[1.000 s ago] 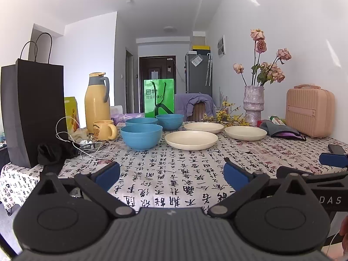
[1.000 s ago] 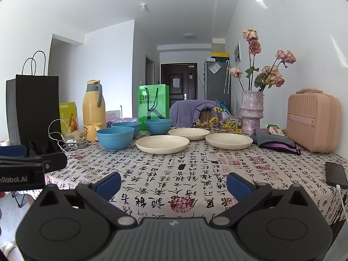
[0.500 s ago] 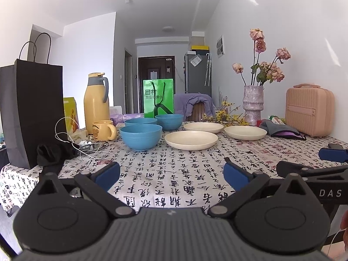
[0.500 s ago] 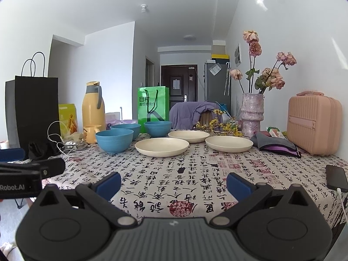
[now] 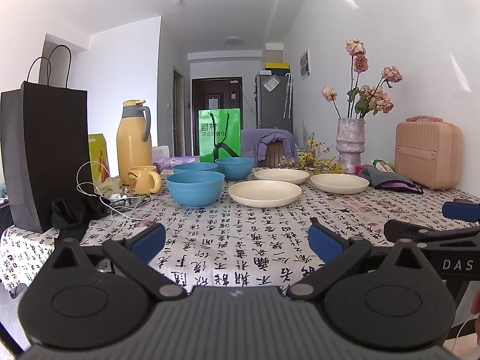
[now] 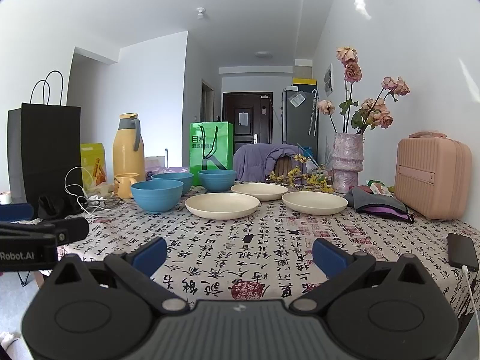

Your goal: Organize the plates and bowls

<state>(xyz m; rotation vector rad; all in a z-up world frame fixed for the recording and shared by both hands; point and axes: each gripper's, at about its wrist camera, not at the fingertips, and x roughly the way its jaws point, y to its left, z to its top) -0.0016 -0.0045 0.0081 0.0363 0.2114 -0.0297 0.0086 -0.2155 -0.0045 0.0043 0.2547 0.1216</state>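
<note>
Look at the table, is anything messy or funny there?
Yes. A tangled white cable and dark cloth lie heaped beside the black bag, left of the bowls. The flowers droop, dried. Bowls and plates sit upright, unstacked.

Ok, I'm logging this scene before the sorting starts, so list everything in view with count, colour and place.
bowls: 3, blue, table centre-left
plates: 3, cream, table centre
flask: 1, yellow, behind bowls
mug: 1, yellow, beside flask
paper bag: 1, black, left edge
gift bag: 1, green, far end
vase: 1, pinkish, dried roses, right
case: 1, pink, far right
phone: 1, black, near right
tablecloth: 1, white, black characters
left gripper: open, empty
right gripper: open, empty
</note>
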